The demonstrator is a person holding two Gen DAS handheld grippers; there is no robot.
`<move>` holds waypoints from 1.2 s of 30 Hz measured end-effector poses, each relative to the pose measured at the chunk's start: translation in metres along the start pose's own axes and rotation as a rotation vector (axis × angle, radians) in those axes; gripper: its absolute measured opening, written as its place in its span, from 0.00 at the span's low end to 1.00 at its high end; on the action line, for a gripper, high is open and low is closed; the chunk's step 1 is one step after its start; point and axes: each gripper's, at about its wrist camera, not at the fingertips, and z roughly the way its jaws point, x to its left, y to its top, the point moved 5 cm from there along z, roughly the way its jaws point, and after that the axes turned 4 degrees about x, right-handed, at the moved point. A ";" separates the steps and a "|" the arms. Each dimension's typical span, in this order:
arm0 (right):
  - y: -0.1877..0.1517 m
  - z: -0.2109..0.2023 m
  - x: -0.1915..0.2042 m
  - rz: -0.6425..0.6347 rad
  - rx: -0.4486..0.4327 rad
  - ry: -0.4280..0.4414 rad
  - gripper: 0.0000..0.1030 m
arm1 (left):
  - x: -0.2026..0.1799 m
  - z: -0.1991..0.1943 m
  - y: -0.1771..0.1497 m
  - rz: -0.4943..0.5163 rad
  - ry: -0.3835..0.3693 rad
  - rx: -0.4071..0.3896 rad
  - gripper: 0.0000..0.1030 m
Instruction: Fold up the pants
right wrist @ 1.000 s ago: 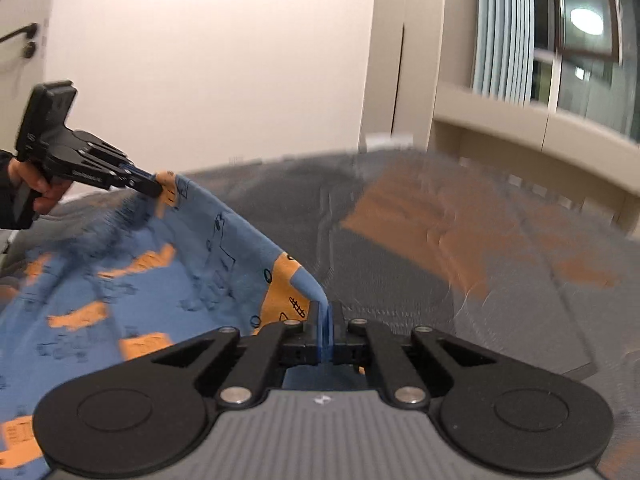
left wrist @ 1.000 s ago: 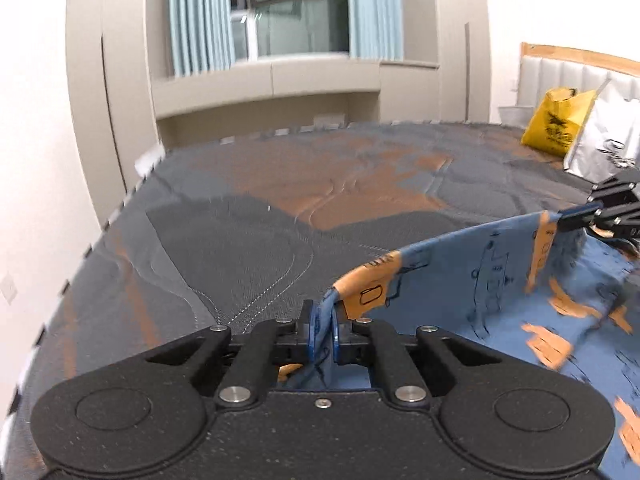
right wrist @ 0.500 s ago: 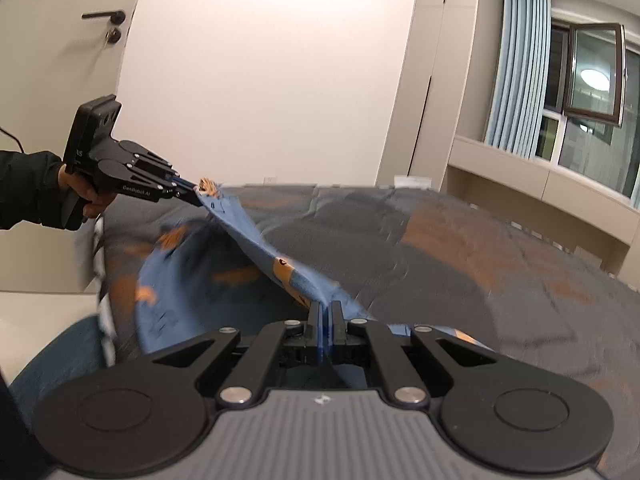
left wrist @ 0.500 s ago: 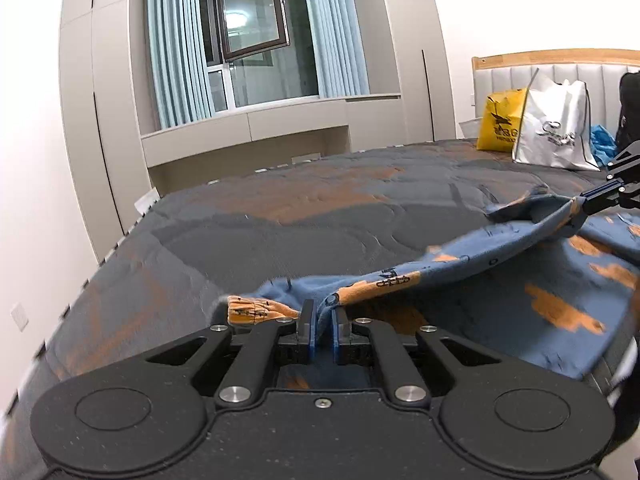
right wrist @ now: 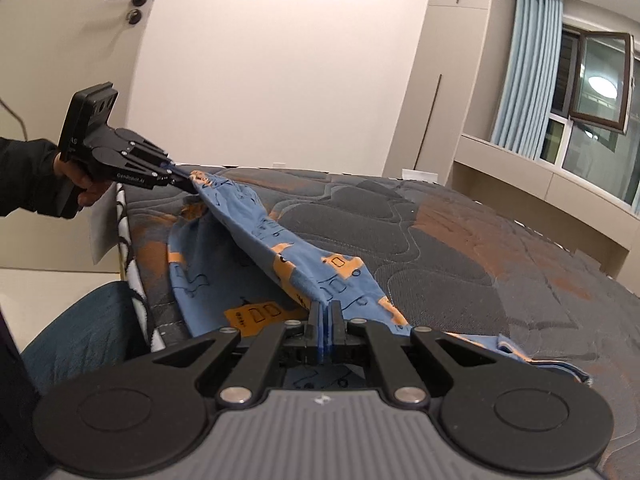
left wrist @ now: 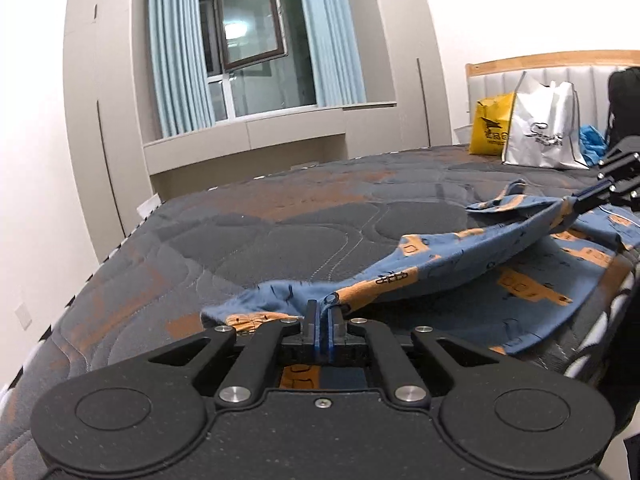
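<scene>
The blue pants [left wrist: 460, 268] with orange car prints hang stretched between both grippers near the front edge of the bed. My left gripper [left wrist: 321, 312] is shut on one end of the cloth. My right gripper [right wrist: 325, 312] is shut on the other end; it also shows at the far right of the left wrist view [left wrist: 576, 200]. In the right wrist view the pants [right wrist: 280, 256] run from my fingers up to the left gripper [right wrist: 188, 182] at the left. The lower layer of cloth lies on the mattress and droops over its edge.
The grey and orange quilted mattress [left wrist: 300, 232] fills the space ahead. A yellow bag [left wrist: 490, 128] and a white bag [left wrist: 540, 132] lean on the headboard [left wrist: 540, 68]. A window bench and curtains stand behind the bed. A door [right wrist: 80, 60] is on the left.
Both grippers have lifted and drawn back toward the bed's front edge with the pants. The cloth has dropped from a raised spread sheet to a low stretched band over the mattress.
</scene>
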 end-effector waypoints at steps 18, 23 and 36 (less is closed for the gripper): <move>-0.047 0.018 0.026 0.056 0.069 0.054 0.05 | -0.010 0.008 -0.030 -0.135 -0.025 0.099 0.33; -0.053 0.011 0.019 0.144 0.025 0.062 0.42 | -0.034 0.000 -0.021 -0.164 -0.025 0.054 0.81; -0.087 -0.058 -0.039 0.331 -0.080 -0.259 1.00 | -0.165 0.053 0.052 -0.199 -0.240 -0.090 0.99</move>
